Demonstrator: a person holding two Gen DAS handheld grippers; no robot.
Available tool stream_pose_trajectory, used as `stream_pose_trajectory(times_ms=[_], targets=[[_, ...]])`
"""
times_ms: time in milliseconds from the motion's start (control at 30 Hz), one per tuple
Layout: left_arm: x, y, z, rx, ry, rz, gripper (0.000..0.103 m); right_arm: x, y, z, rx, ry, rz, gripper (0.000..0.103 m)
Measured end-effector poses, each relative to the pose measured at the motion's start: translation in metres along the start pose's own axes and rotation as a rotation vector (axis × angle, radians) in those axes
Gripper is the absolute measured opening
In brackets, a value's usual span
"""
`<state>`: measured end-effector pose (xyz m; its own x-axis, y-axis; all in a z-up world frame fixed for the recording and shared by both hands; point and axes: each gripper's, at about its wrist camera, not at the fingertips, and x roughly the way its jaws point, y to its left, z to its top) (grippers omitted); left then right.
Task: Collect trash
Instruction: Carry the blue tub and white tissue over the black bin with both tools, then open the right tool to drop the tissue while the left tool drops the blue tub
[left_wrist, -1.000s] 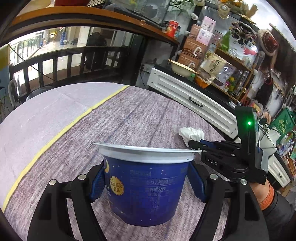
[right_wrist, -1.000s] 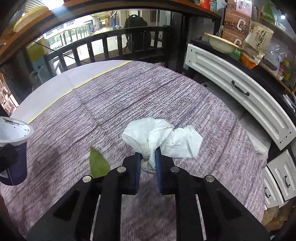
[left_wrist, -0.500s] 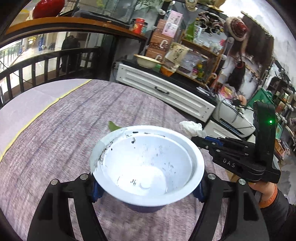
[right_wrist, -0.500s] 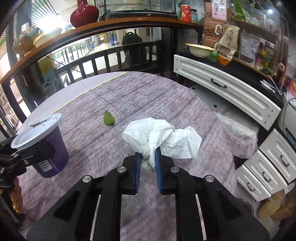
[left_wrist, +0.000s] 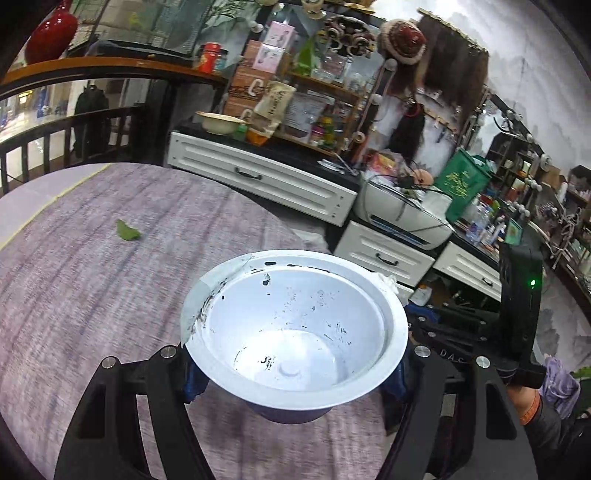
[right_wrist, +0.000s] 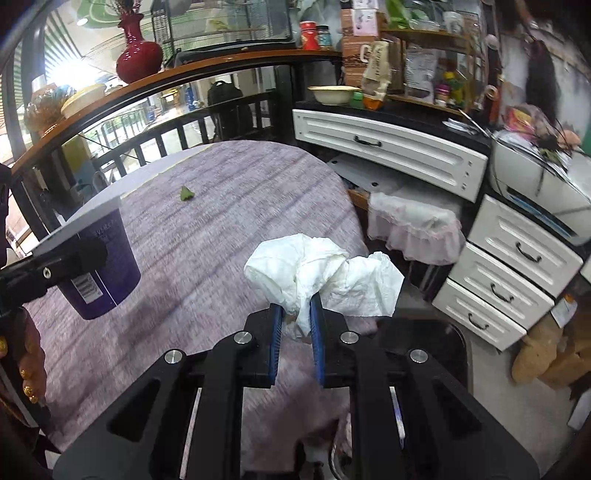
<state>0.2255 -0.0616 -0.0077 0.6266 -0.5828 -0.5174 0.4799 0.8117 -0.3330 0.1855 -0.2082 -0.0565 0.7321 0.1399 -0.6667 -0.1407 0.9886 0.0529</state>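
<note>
Left wrist view: my left tongs (left_wrist: 295, 373) are clamped on the blue paper cup with the white rim and white inside (left_wrist: 295, 332), pads pressed on its two sides, and the cup hangs clear above the round counter with the purple woven cloth (left_wrist: 110, 288). A second ago I saw the cup side-on, with its blue wall and printed label toward me; now I look down into its bare white inside, flecked with dark residue, a torn strip of foil lid stuck on the left of its rim. The view has swung to the right: the dark railing and yellow stripe that filled the left side are pushed to the edge, and the white drawer cabinet (left_wrist: 266, 181) and cluttered shelves take the upper half. The small green leaf (left_wrist: 127, 230), hidden behind the cup before, lies on the cloth well to the left of the cup.

From the right wrist, my right tongs (right_wrist: 296, 321) are pinched nearly together on the crumpled white paper tissue (right_wrist: 321, 273), gripping a fold of it as they did a second ago. The tissue was over the middle of the cloth then; now it is at the counter's right edge, near the white-lined bin with the frilly pink trim (right_wrist: 417, 225) that stands beside the counter. The leaf, just beside my tongs before, lies far back on the cloth. The cup in the left tongs shows at the left, higher and nearer than before.
</note>
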Motion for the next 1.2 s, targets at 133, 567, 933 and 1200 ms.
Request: stream_pose_trajectory(times_ms=[133,567,933,1200], targets=[[0.007,-0.029,-0.01,0.023,0.016,-0.056,0.071,-0.017,-0.028,-0.024,0.053,0.014,-0.035,0.015],[0.051,-0.097,-0.033,0.099,0.105,-0.172,0.071,-0.018,-0.111,-0.081,0.274,0.095,-0.132,0.015],[0.083,-0.123,-0.048,0.154,0.181,-0.171,0.071,0.018,-0.15,-0.116,0.503,0.213,-0.096,0.061],[0.11,-0.133,-0.063,0.183,0.257,-0.172,0.071,-0.033,-0.176,-0.106,0.597,0.063,-0.178,0.078]])
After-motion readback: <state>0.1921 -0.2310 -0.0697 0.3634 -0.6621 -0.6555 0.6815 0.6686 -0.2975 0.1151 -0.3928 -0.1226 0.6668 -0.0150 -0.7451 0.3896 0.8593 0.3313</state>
